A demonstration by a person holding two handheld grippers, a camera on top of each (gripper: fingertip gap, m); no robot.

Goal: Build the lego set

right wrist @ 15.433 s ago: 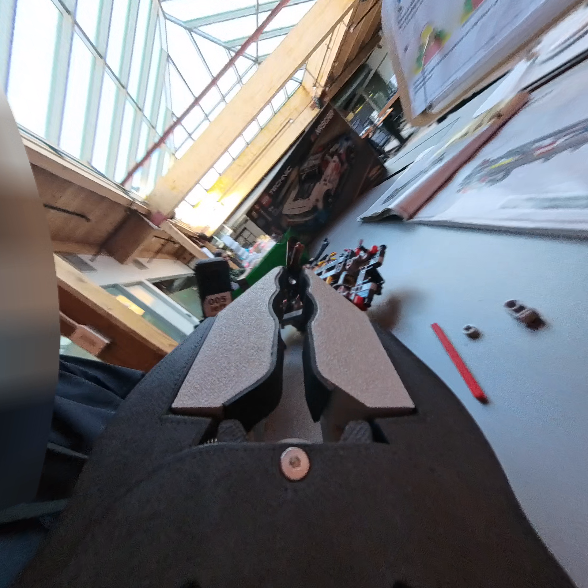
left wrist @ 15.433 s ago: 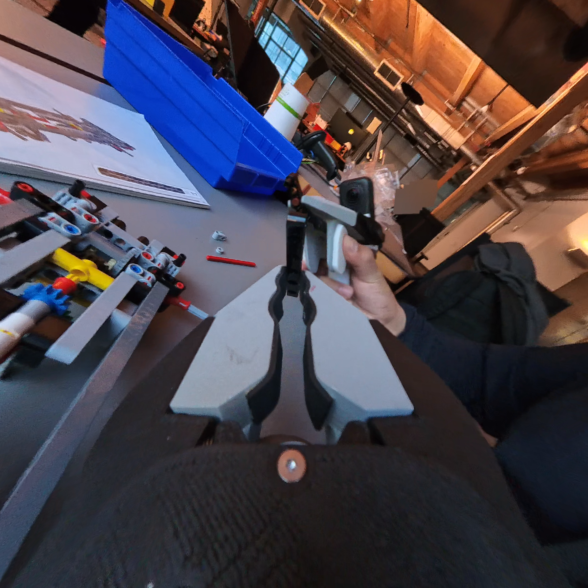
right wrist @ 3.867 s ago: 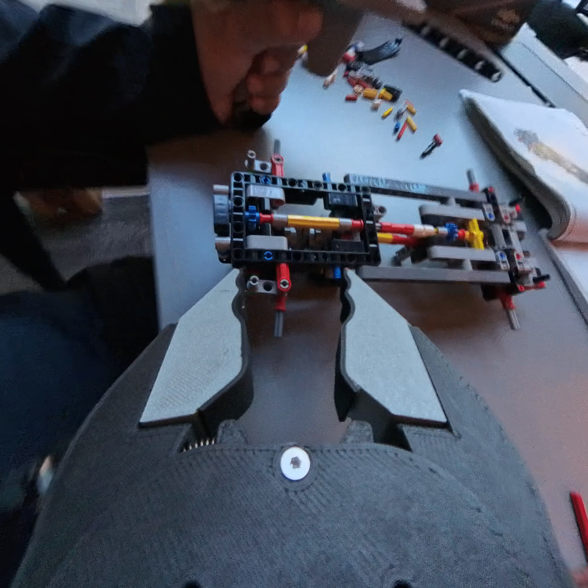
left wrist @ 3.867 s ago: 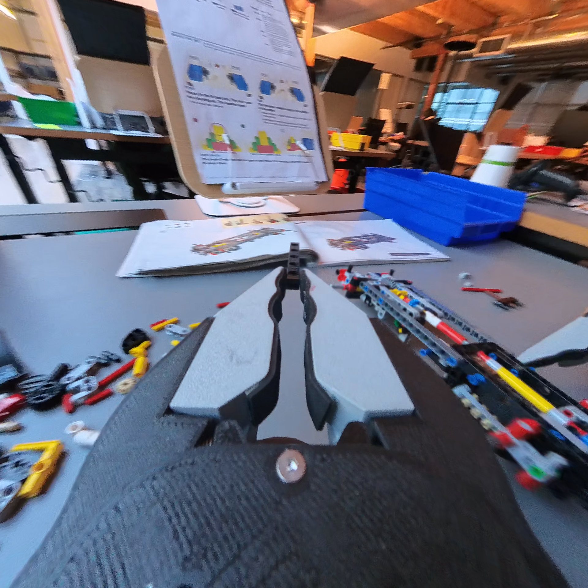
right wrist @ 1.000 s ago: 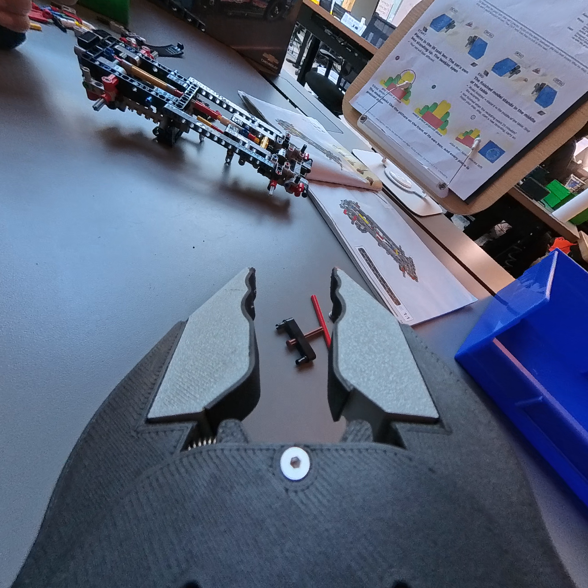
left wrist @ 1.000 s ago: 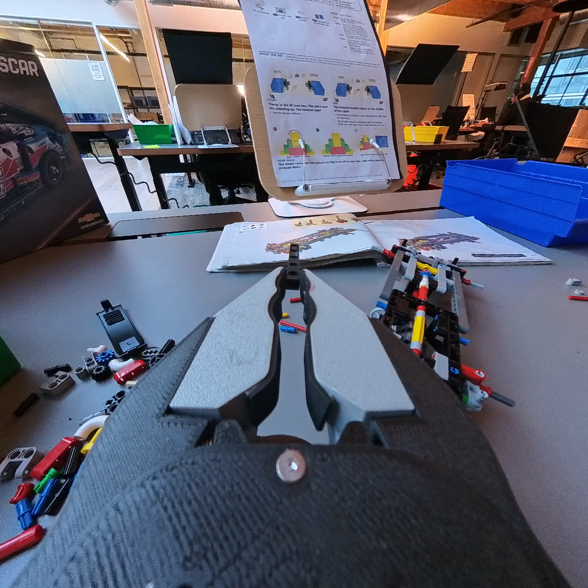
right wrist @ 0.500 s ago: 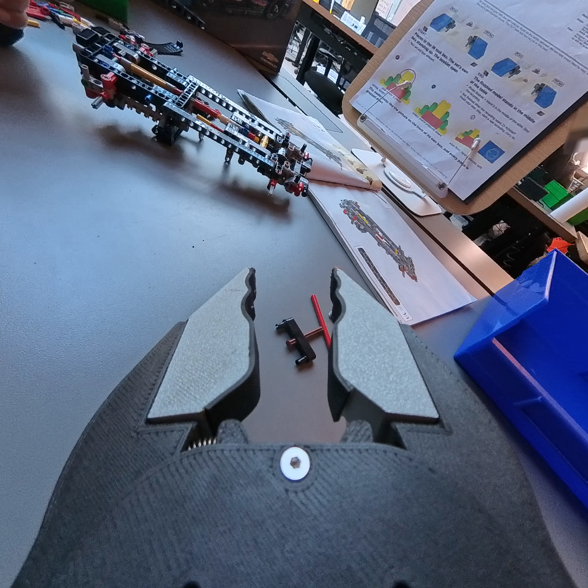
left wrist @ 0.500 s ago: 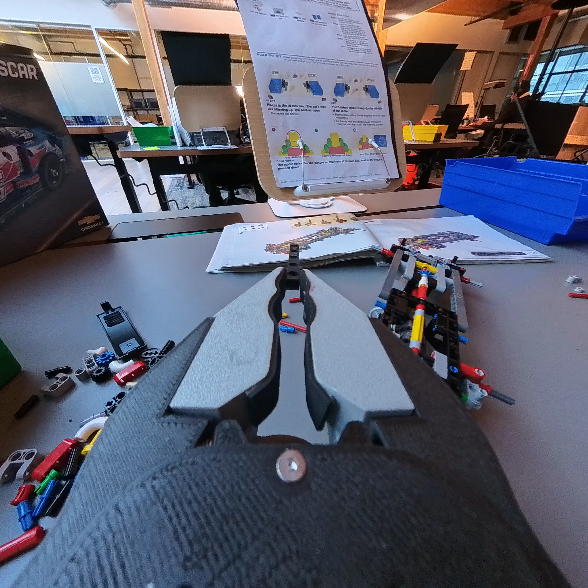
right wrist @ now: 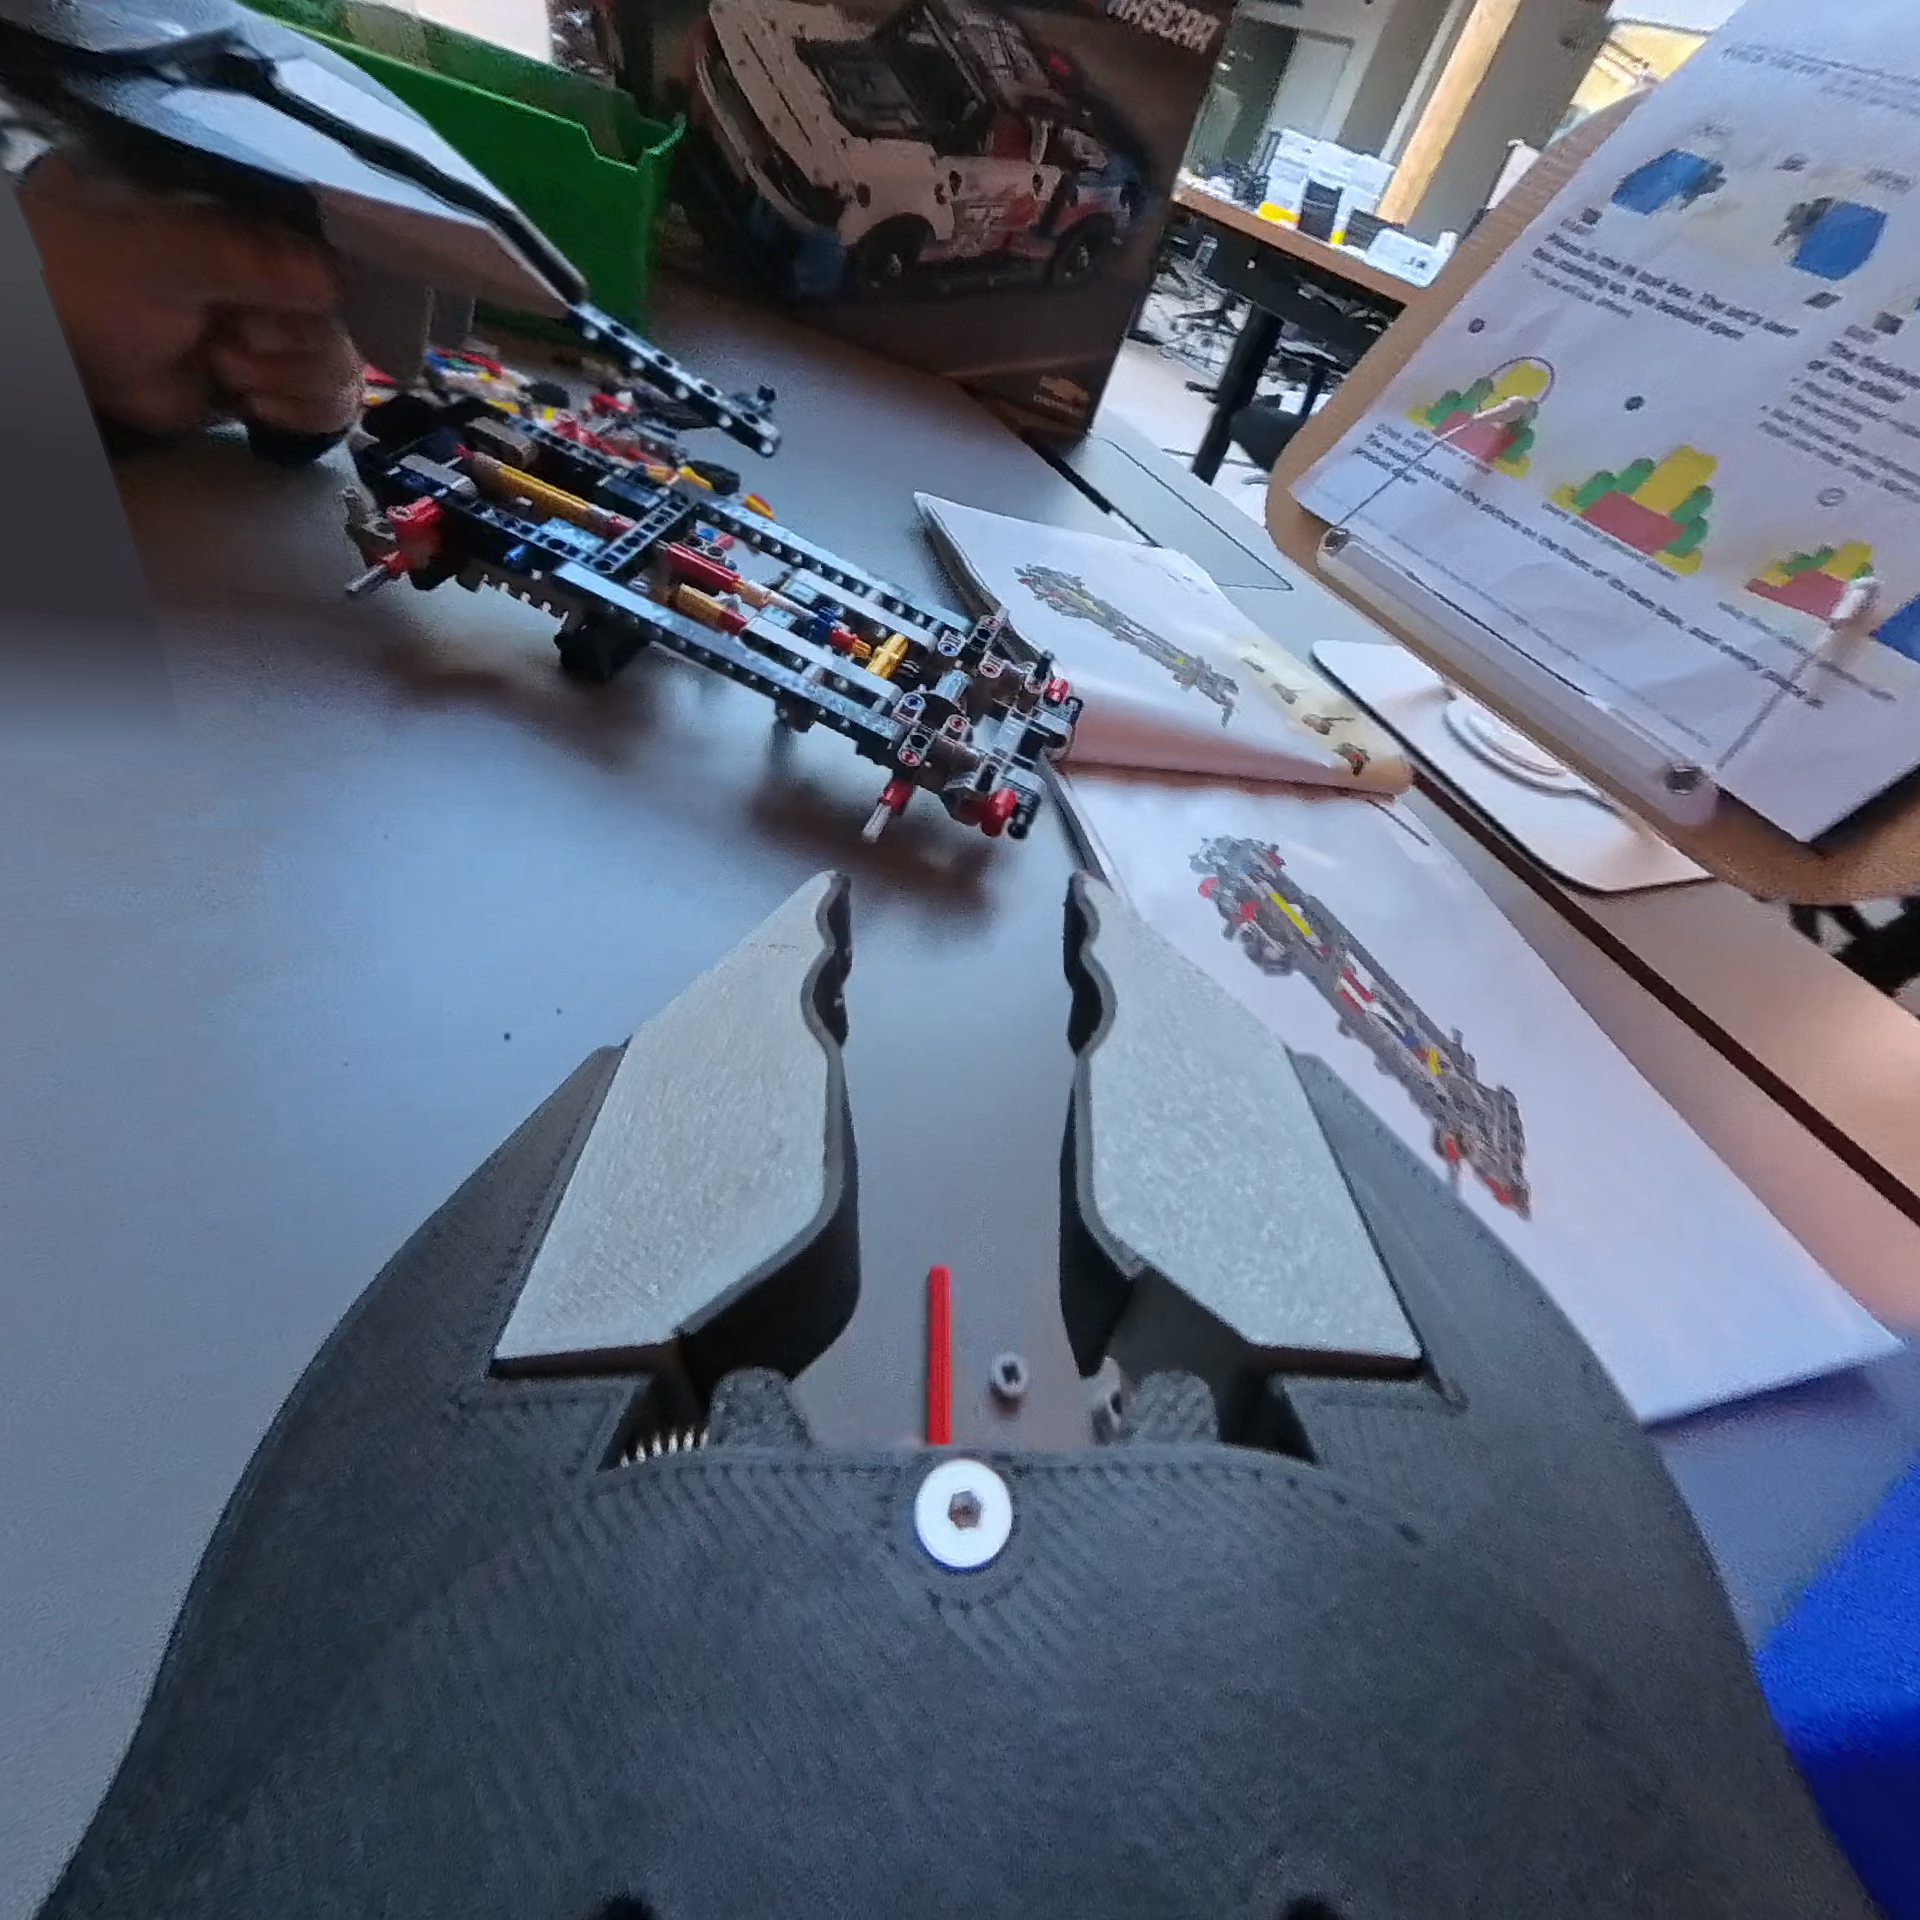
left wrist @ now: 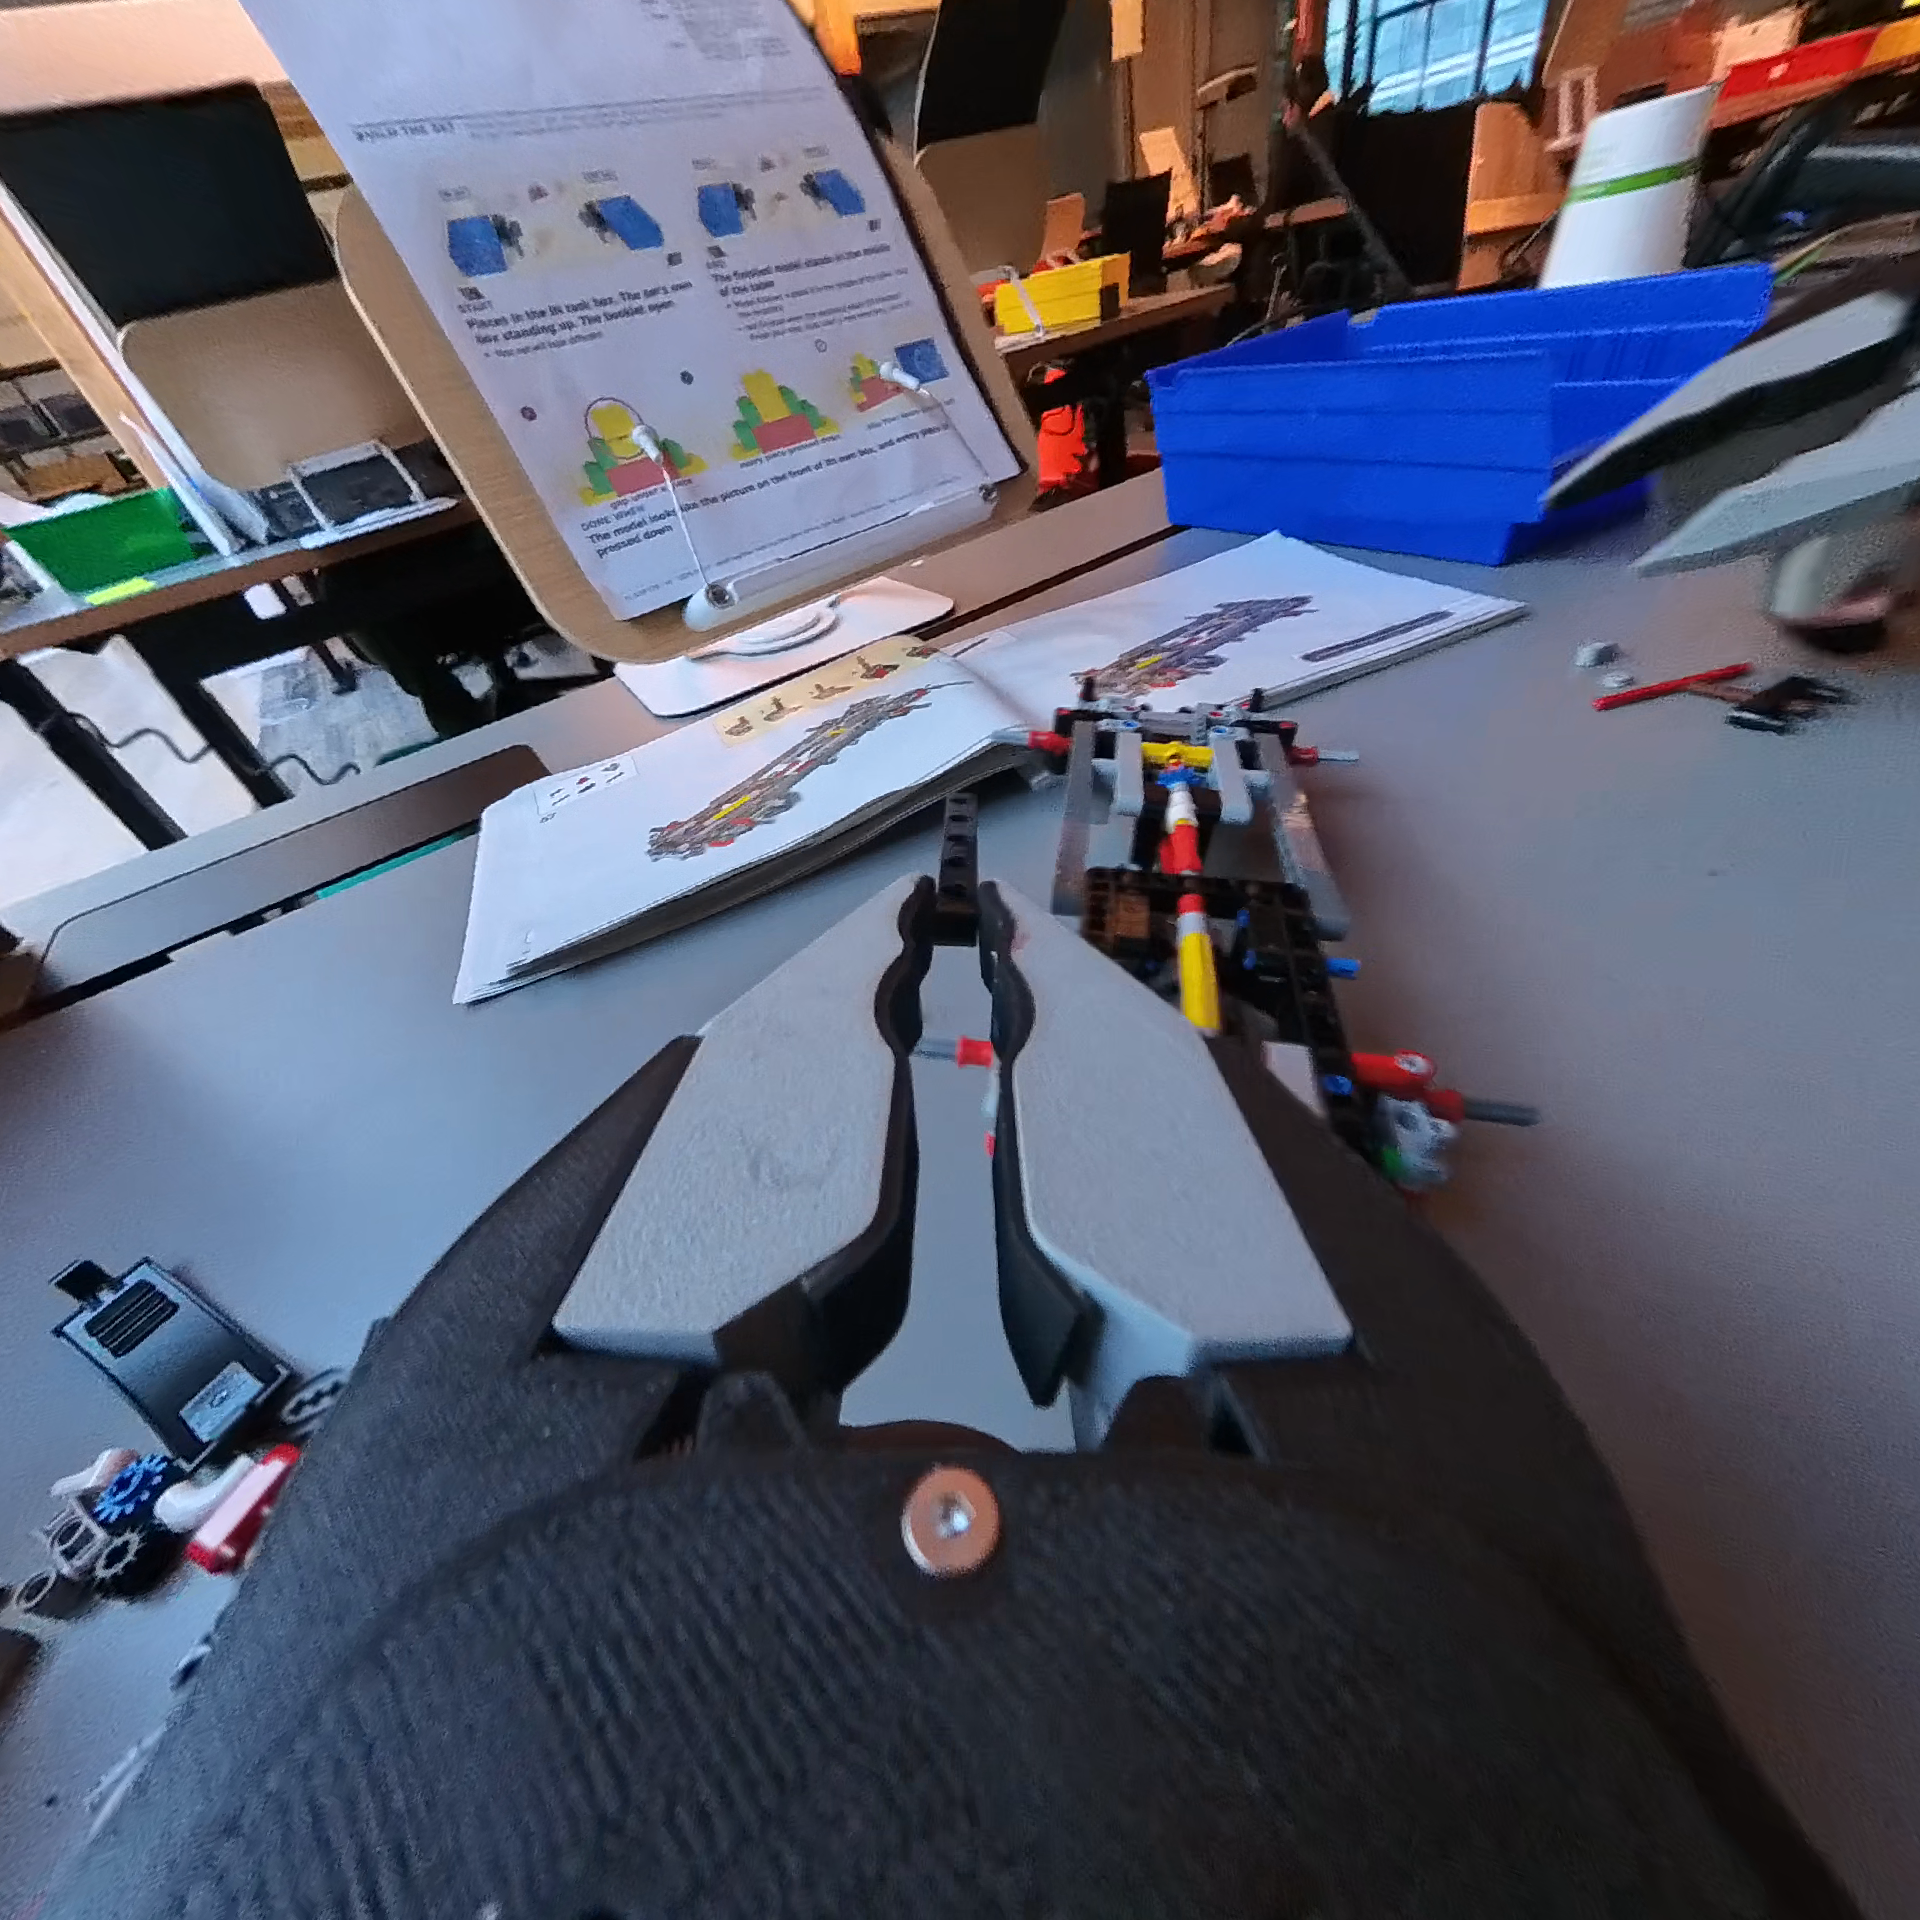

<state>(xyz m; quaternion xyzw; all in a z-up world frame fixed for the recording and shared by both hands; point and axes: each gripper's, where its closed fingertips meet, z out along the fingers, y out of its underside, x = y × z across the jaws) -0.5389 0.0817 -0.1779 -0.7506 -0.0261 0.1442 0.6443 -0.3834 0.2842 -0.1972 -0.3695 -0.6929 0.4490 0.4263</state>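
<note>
My left gripper (left wrist: 951,899) is shut on a black beam with holes (left wrist: 958,847) that sticks out past its fingertips. It hovers just left of the brick-built chassis (left wrist: 1195,904) on the grey table. In the right wrist view the same beam (right wrist: 675,384) juts from the left gripper over the chassis (right wrist: 727,613). My right gripper (right wrist: 951,894) is open with nothing between its pads. A red axle (right wrist: 938,1351) and a small grey piece (right wrist: 1008,1380) lie on the table under the base of its fingers. The right gripper's fingers (left wrist: 1756,436) show blurred at the upper right of the left wrist view.
An open instruction booklet (left wrist: 831,769) lies behind the chassis, with a sheet on a wooden stand (left wrist: 665,343) behind it. A blue bin (left wrist: 1434,426) is at the far right. A car-picture box (right wrist: 914,187) and a green bin (right wrist: 540,145) stand at the back. Loose parts (left wrist: 156,1486) lie at the left. The left gripper's tips are roughly 25 centimetres from the right gripper's. To reach the small grey piece (right wrist: 1008,1380) in a straight line is about 10 centimetres for my right fingers, about 35 centimetres for my left. Seen from the left wrist view (left wrist: 1619,680) as well.
My right gripper drew back from the black pin piece and red axle, and its jaws narrowed slightly. My left gripper moved toward the chassis, still holding the beam.
</note>
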